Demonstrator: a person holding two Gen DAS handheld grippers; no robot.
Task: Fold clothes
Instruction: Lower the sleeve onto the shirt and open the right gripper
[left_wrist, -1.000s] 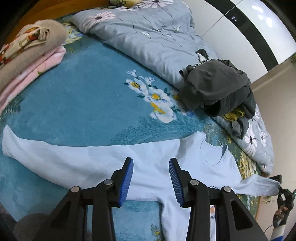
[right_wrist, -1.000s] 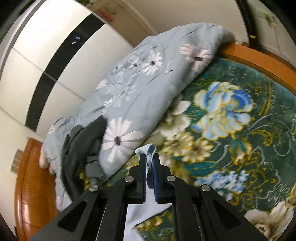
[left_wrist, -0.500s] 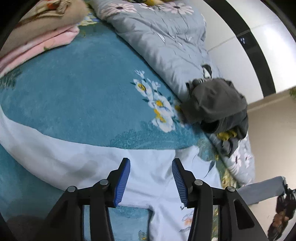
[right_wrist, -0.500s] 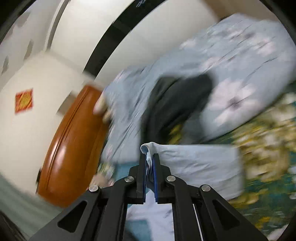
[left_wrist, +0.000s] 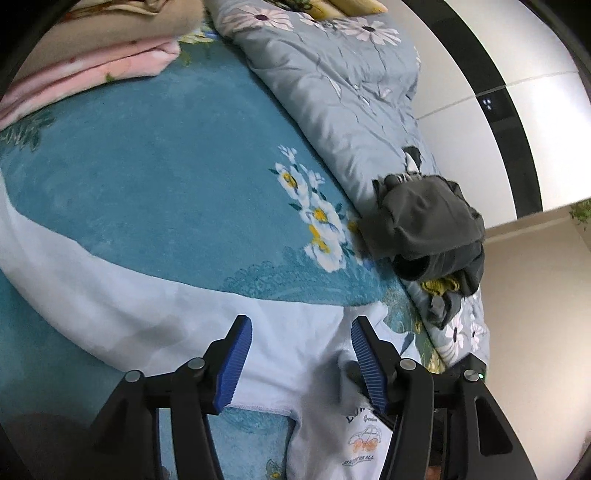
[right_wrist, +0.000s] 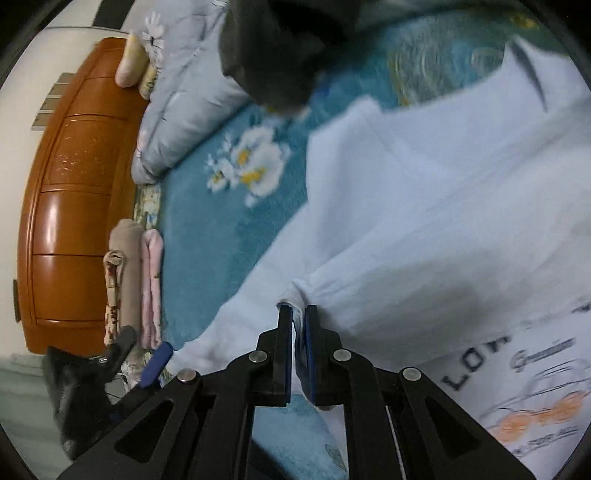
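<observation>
While angled down at the bed: both tongs over a pale blue sweatshirt (left_wrist: 155, 317).
Left tongs (left_wrist: 301, 363): low centre of the left view, blue pads spread and opening, hovering above the sweatshirt's hem edge; cloth lying between the pads but not pressed.
Right tongs (right_wrist: 299, 345): low centre of the right view, pads almost together yet easing apart, pinching a sleeve cuff (right_wrist: 295, 295).
Sweatshirt: spread flat across the lower half of both views on the teal floral bedspread (left_wrist: 155, 177); printed chest graphic at lower right; long sleeve running to the far left edge of the left view.
Open room: broad bare stretch of bedspread above the sweatshirt, centre of the left view.
Edges: grey flowered quilt (left_wrist: 332, 85) along the upper right, a dark grey garment heap (left_wrist: 424, 229) at its border; wooden headboard (right_wrist: 74, 192) at left in the right view.
Stack: folded pink and beige clothes (left_wrist: 96, 62), upper left corner of the left view.
</observation>
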